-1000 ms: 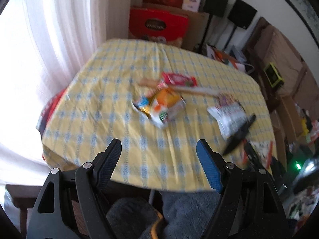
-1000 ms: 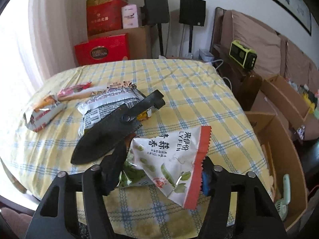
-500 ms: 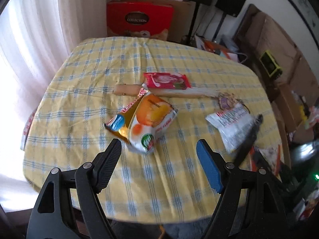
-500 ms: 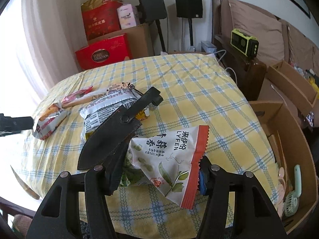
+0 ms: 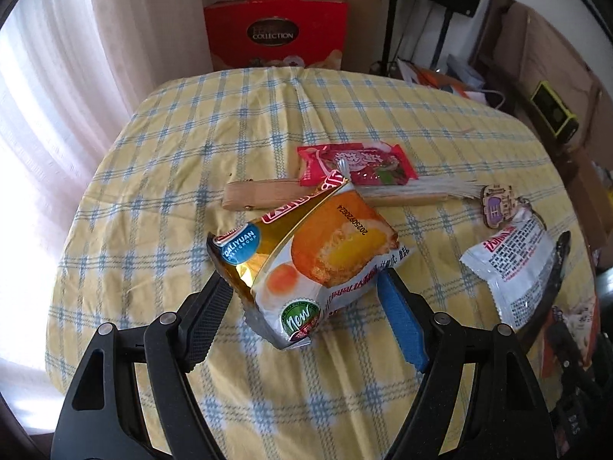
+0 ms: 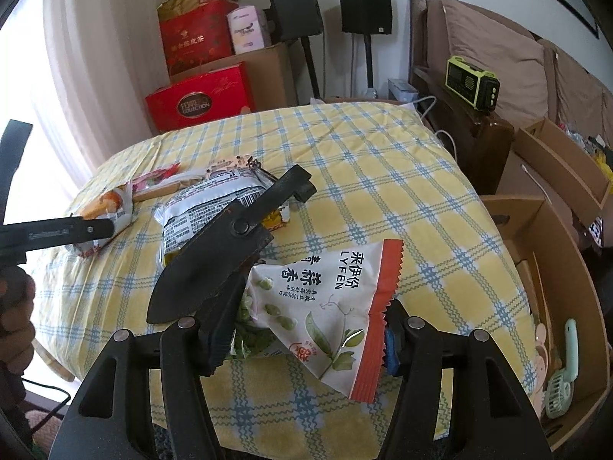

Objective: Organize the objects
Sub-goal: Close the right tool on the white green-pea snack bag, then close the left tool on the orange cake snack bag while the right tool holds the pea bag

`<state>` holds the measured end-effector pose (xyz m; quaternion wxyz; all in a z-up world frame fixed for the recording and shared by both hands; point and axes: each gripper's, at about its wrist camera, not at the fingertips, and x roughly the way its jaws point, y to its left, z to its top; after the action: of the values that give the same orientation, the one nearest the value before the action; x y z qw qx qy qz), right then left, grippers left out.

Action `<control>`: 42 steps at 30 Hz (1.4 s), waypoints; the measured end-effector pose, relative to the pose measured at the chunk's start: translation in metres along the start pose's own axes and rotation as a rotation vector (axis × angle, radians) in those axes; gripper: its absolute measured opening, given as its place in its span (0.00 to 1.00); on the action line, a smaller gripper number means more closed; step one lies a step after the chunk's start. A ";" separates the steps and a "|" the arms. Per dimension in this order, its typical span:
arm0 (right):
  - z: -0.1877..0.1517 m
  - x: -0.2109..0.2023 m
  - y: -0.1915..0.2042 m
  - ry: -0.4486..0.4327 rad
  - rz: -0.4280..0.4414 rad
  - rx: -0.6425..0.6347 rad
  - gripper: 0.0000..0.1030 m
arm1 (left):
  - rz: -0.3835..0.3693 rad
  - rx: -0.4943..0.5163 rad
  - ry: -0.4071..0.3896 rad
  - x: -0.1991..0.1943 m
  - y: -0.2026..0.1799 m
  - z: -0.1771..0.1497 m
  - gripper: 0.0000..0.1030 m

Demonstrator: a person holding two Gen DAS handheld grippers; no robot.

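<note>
An orange and gold cake packet [image 5: 314, 257] lies on the yellow checked table [image 5: 191, 153]. My left gripper [image 5: 302, 306] is open, its fingers on either side of the packet's near end. Behind it lie a folded wooden fan [image 5: 276, 195] and a red snack packet [image 5: 356, 165]. A white snack packet [image 5: 513, 264] and a black sheath [image 6: 230, 253] lie to the right. My right gripper [image 6: 302, 329] is open around a white green-pea packet [image 6: 325, 299] with a red edge. The left gripper also shows in the right wrist view [image 6: 92, 228] at the cake packet [image 6: 111, 203].
Red gift boxes [image 5: 276, 34] and cardboard boxes stand behind the table. Curtains [image 5: 57, 76] hang at the left. Open cardboard boxes [image 6: 555, 268] with a green hand fan [image 6: 563, 379] sit at the table's right. A wooden keychain tag [image 5: 498, 203] lies by the white packet.
My left gripper has moved forward over the table and now straddles the cake packet. My right gripper has stayed around the green-pea packet with little movement.
</note>
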<state>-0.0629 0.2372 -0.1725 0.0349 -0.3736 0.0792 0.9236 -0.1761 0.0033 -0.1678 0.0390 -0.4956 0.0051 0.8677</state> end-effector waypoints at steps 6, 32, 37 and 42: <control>-0.001 0.000 0.001 -0.002 -0.006 -0.009 0.61 | -0.004 0.007 -0.016 0.001 -0.003 0.006 0.73; -0.001 0.001 0.005 0.001 -0.006 -0.020 0.62 | 0.034 0.044 -0.068 0.017 -0.014 0.016 0.89; -0.001 0.001 0.006 0.001 -0.006 -0.020 0.62 | -0.014 0.037 -0.049 0.007 -0.013 0.016 0.66; -0.001 0.001 0.005 0.001 -0.006 -0.020 0.62 | -0.050 0.027 -0.045 -0.009 -0.009 0.011 0.61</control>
<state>-0.0639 0.2320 -0.1731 0.0338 -0.3746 0.0692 0.9240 -0.1801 0.0120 -0.1545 0.0675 -0.4756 0.0034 0.8771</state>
